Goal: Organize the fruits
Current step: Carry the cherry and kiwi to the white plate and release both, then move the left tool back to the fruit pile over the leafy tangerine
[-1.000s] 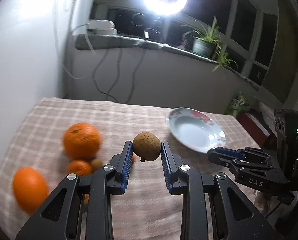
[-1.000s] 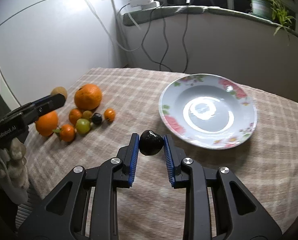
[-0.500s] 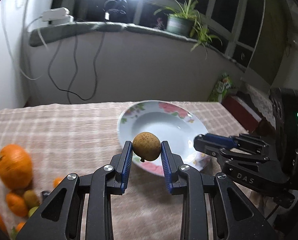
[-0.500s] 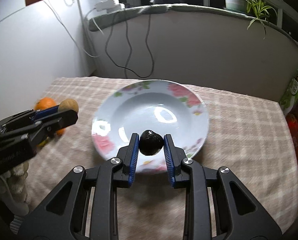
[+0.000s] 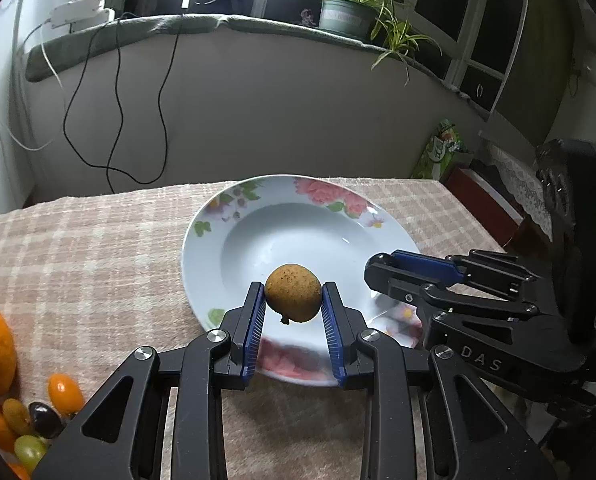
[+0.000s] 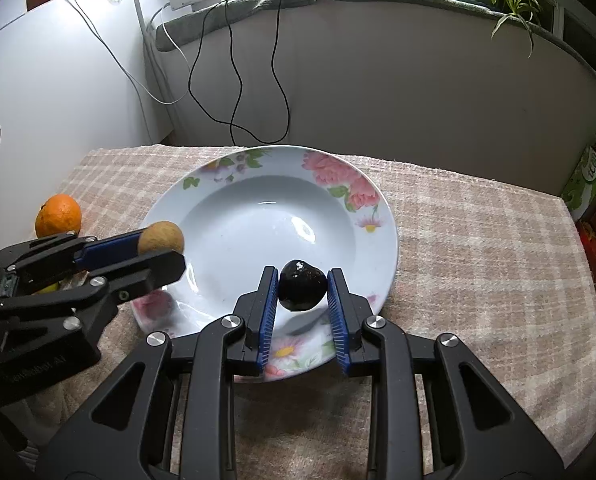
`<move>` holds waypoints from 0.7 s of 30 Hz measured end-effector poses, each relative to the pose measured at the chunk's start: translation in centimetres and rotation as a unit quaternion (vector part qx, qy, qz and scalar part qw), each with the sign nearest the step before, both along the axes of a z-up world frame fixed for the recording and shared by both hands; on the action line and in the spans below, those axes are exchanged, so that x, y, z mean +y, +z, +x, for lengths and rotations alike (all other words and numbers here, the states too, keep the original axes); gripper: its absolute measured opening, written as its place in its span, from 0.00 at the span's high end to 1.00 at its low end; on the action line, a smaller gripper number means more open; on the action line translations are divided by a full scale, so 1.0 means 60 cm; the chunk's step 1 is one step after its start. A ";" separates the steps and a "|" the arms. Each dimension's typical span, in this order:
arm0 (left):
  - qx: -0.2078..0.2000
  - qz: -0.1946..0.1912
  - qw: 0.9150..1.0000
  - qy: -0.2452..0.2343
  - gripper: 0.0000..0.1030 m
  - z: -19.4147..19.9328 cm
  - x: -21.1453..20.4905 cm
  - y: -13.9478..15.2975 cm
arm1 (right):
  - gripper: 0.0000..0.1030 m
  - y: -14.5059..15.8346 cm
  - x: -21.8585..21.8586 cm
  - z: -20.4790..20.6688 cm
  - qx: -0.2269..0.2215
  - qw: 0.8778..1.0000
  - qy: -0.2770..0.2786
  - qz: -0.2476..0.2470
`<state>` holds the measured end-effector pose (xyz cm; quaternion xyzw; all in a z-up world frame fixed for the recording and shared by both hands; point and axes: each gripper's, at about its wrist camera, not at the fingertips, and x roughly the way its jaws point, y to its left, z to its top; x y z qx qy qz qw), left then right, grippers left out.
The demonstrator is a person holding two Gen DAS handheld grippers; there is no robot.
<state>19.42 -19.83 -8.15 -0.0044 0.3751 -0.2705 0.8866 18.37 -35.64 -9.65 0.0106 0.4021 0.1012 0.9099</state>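
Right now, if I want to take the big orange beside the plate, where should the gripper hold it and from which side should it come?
Probably from above, closing across the widest middle of the big orange. It is round, so any lower or higher grip may slip. Its side facing the plate looks free, while small fruits crowd it on the near side in the left wrist view.
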 end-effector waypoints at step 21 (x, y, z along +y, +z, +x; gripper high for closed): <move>-0.003 -0.012 0.999 0.031 0.56 -0.022 0.044 0.017 | 0.34 0.029 0.000 -0.023 -0.029 0.999 -0.003 -0.018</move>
